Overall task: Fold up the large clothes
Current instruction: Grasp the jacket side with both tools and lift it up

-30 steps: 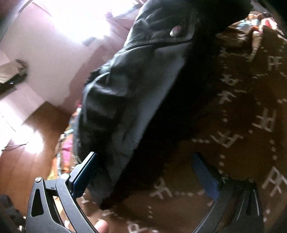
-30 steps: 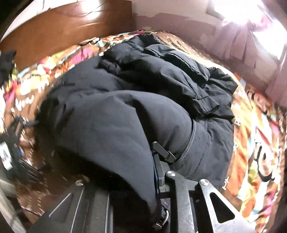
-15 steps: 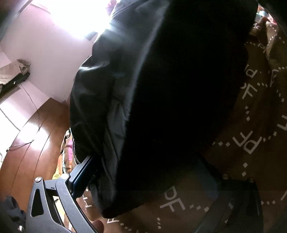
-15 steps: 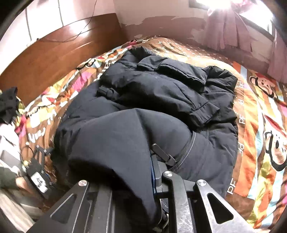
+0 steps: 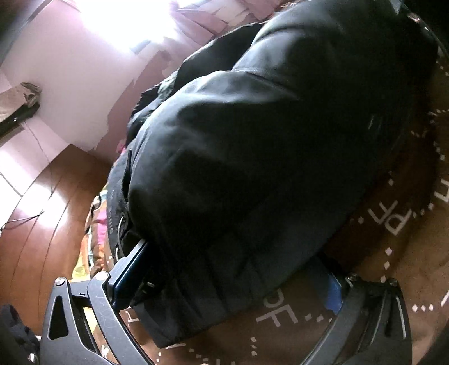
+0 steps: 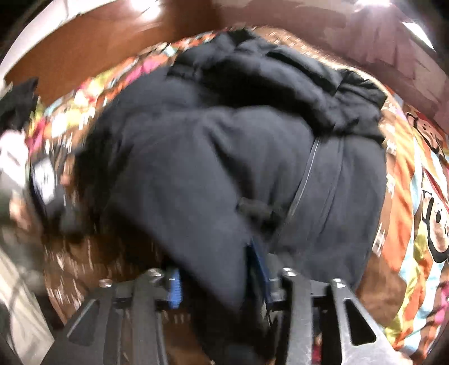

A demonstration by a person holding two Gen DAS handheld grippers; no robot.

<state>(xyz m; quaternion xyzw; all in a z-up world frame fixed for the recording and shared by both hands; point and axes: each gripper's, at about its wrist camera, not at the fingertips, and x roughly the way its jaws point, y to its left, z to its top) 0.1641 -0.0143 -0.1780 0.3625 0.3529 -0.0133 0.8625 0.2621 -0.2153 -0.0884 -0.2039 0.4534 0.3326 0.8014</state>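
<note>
A big black padded jacket (image 5: 252, 154) lies bunched on the bed and fills most of both views. In the left wrist view its thick folded edge sits between the fingers of my left gripper (image 5: 231, 276), which stand wide apart and open. The left blue pad (image 5: 132, 266) touches the fabric. In the blurred right wrist view the jacket (image 6: 224, 168) lies folded over itself, a zip line running down it. My right gripper (image 6: 217, 280) is opening. The fold's lower edge hangs between its blue pads (image 6: 174, 289), and the left pad stands off the cloth.
The bed cover is brown with white letters (image 5: 393, 224) and has bright cartoon stripes on the right (image 6: 415, 196). A wooden headboard (image 6: 84, 56) stands behind. A blurred dark device with a white label (image 6: 45, 182) is at the left edge. Pink curtains (image 5: 202, 19) hang by a bright window.
The right gripper was shut on the jacket's fold and its pads have now parted. It has dropped closer to the jacket. In the left view the jacket's fold has come down between the fingers.
</note>
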